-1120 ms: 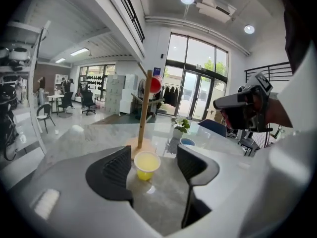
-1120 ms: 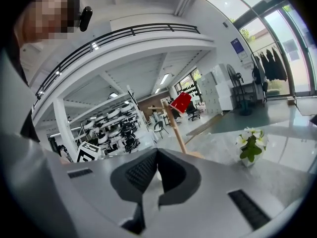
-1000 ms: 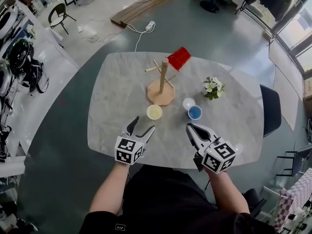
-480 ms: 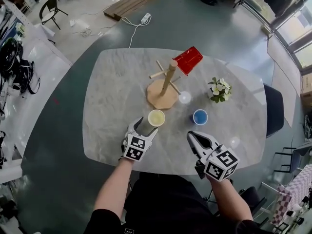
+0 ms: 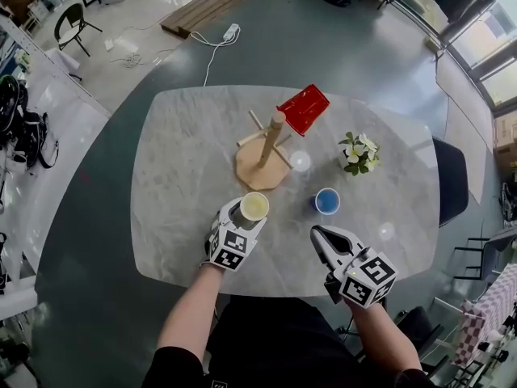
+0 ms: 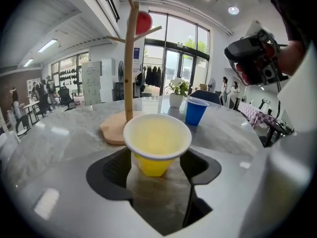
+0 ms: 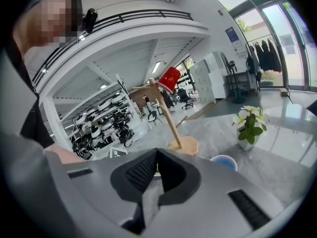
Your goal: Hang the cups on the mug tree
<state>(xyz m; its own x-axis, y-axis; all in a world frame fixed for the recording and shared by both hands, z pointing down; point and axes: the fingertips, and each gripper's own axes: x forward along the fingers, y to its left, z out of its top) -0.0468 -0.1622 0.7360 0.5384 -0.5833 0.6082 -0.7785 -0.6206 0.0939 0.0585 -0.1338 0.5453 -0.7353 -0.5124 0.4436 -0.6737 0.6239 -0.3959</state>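
A wooden mug tree [image 5: 262,153] stands mid-table with a red cup [image 5: 304,108] hung on its upper right peg. A yellow cup [image 5: 254,208] stands in front of the tree. My left gripper [image 5: 245,212] is shut on it, the jaws against its sides just under the rim. In the left gripper view the yellow cup [image 6: 157,144] fills the gap of the left gripper [image 6: 156,157], with the tree's post [image 6: 130,63] behind. A blue cup [image 5: 327,201] stands to the right. My right gripper [image 5: 317,232] hovers near the front edge, shut and holding nothing.
A small pot of white flowers [image 5: 357,150] sits right of the tree. The marble table's front edge [image 5: 275,269] runs just under both grippers. A dark chair [image 5: 451,180] stands at the table's right side. The right gripper view shows the blue cup [image 7: 224,161] and the flowers [image 7: 250,125].
My left gripper moved forward from the front edge to the yellow cup, and its wide-open jaws came in around it. The right gripper stayed shut and barely shifted.
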